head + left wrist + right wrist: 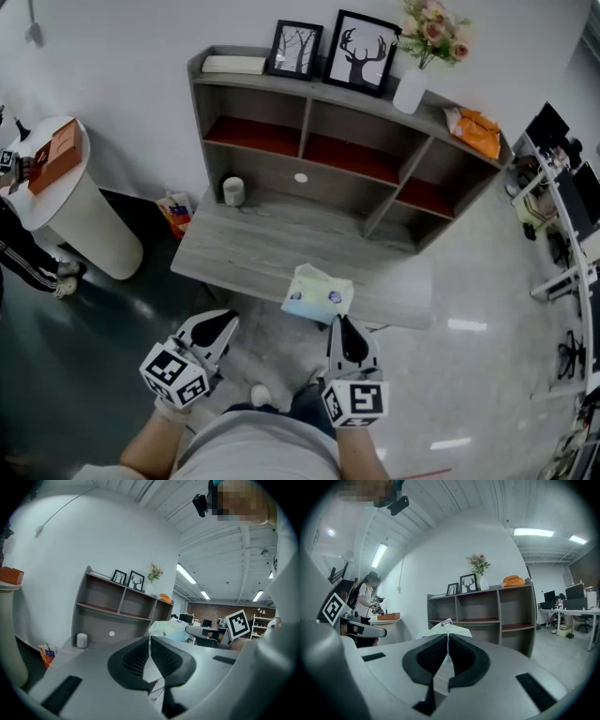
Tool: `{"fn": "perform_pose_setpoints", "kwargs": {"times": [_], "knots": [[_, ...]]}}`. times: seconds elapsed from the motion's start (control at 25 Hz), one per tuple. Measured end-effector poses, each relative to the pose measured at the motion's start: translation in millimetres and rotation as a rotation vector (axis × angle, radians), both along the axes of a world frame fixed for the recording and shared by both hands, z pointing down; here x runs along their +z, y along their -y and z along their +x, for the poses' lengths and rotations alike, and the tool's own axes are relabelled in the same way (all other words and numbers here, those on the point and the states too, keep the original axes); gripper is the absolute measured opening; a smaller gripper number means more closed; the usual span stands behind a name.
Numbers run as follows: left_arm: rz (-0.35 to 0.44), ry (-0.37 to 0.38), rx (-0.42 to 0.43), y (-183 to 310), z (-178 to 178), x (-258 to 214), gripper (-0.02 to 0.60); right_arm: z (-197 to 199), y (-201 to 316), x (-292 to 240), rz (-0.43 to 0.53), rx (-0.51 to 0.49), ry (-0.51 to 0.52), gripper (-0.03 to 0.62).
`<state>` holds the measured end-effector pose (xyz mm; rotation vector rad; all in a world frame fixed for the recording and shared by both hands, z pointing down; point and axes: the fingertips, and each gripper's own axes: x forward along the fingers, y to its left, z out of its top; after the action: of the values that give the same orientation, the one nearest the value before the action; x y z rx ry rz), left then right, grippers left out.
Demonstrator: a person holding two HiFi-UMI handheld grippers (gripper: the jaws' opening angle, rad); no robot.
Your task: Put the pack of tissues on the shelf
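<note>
The pack of tissues (319, 292) sits at lower centre of the head view, over the front edge of the tabletop (246, 246). Part of it hangs past that edge, so it looks held rather than resting, though I cannot tell for sure. The right tool (340, 322) meets its near edge. In the right gripper view its jaws are pressed together with a pale sliver of wrapper between them, a pinch on the thin edge that suits so soft a pack. The left tool (226, 322) waits at lower left, jaws together and empty, probably kept clear because one tool is enough. The shelf (309, 111) stands across the upper frame, well apart from the pack. Its open bays are mostly bare, so a forward carry is what I judge remains.
</note>
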<state>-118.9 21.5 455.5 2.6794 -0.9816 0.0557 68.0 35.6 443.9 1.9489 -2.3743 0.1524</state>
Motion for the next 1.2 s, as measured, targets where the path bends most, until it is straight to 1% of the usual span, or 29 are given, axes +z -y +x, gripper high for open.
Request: {"fn": "perform_pose_setpoints", "kwargs": {"times": [0.2,0.36,0.48,0.68,0.96,1.2], "knots": [[-0.015,0.012,-0.004,12.8,-3.4,6.8,0.028,-5.0,13.0,8.5,-0.015,-0.004,-0.005,0.025],[-0.024,0.016,-0.029,27.7,-7.0,11.4,0.028,-6.5,30.9,12.1,-0.017,-0.024,0.002,0.025],[-0.033,0.022,-0.050,42.5,-3.1,15.6,0.028,-2.3,48.6,16.4,-0.021,-0.044,0.010,0.025],[-0.050,0.033,-0.075,78.6,12.5,17.0,0.028,11.3,88.6,24.4,-0.048,-0.073,0.016,0.025],[-0.055,0.050,-0.109,137.3,43.0,8.1,0.028,44.3,151.5,20.1,-0.064,-0.104,0.023,0.025],[-0.049,0.046,-0.172,179.8,65.7,-6.2,0.028,68.2,209.5,1.2,-0.038,-0.157,0.030,0.025]]}}
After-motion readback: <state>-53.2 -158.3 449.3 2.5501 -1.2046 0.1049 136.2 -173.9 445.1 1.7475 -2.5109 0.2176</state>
